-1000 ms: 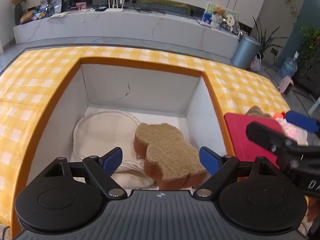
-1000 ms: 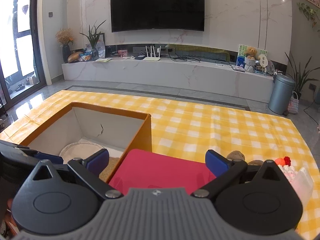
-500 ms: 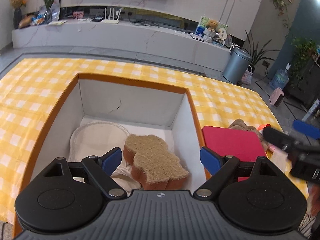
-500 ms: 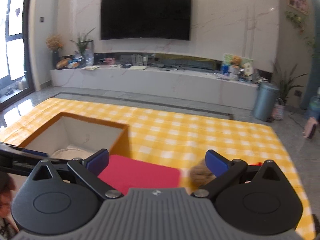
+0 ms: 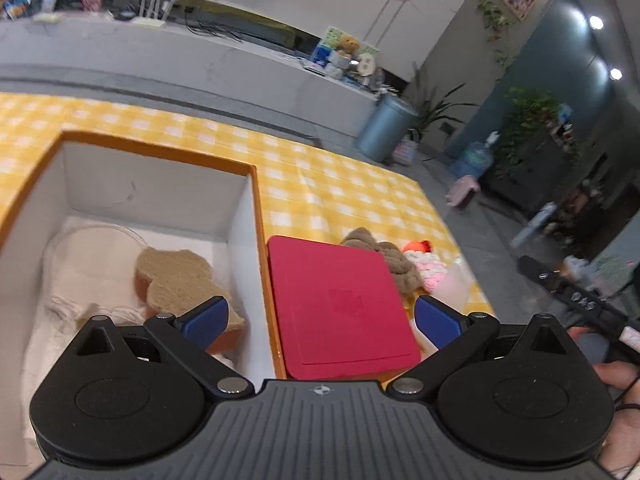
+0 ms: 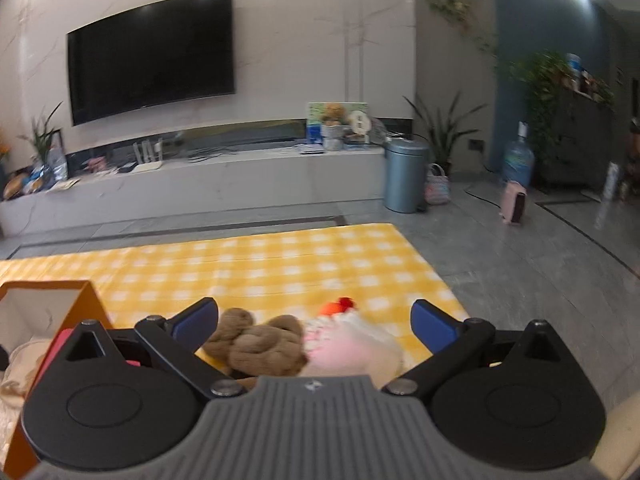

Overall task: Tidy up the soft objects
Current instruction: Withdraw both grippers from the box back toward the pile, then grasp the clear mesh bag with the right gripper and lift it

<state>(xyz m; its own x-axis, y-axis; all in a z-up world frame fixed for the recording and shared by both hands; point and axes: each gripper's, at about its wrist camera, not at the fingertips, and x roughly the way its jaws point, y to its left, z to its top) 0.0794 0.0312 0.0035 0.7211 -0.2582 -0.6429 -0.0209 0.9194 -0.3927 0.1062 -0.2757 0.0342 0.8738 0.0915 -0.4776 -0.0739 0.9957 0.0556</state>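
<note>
Right gripper (image 6: 314, 320) hangs wide open with nothing in it, lined up so the brown plush (image 6: 260, 344) sits just ahead between its fingers, probably the next grab. Left gripper (image 5: 320, 318) is open and empty too, the sponge (image 5: 180, 276) lying in the box (image 5: 256, 216) ahead to its left.

Your tan scouring sponge with an orange base (image 5: 178, 278) lies flat in the white-walled, orange-rimmed box (image 5: 156, 188), on pale cloth (image 5: 94, 240). At three o'clock, past the box, your brown knitted plush (image 6: 260, 344) touches the pink-and-white plush (image 6: 344, 340).

Red lid (image 6: 60, 344) mostly behind right tool, sponge (image 5: 176, 280) partly hidden (near edge), room blurred
</note>
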